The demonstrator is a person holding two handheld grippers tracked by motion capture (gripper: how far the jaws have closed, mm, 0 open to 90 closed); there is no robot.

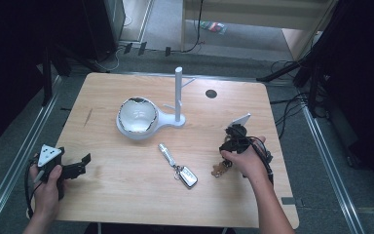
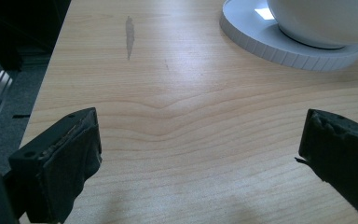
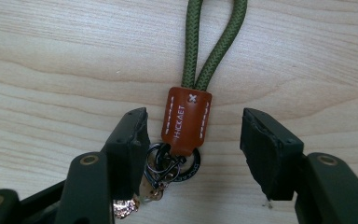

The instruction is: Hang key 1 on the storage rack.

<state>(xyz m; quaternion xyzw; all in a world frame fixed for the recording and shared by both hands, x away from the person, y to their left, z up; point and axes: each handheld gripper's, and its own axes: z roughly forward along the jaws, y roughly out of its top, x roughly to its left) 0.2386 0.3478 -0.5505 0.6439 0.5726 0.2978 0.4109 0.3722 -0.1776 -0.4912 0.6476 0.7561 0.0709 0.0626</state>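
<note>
Pale wood-grain table (image 1: 126, 190). Right gripper (image 3: 193, 140) released, jaws spread either side of a keychain (image 3: 187, 122): braided olive cord loop, tan stitched leather tab, dark metal rings, lying flat on table near right edge. Left gripper (image 2: 198, 154) also released, jaws wide over bare wood near left edge. White ribbed stand w/ round glossy bowl (image 1: 137, 116) mid-table; silver key fob (image 1: 187, 176) in front.

Left gripper (image 2: 198, 154) sits low over the wooden table (image 2: 177, 107), its two black jaws spread wide with bare wood grain between them, a dark streak (image 2: 129, 36) marking the boards up ahead, and off to the upper right a white bowl (image 2: 321, 21) resting on its round ridged base (image 2: 279, 46).
</note>
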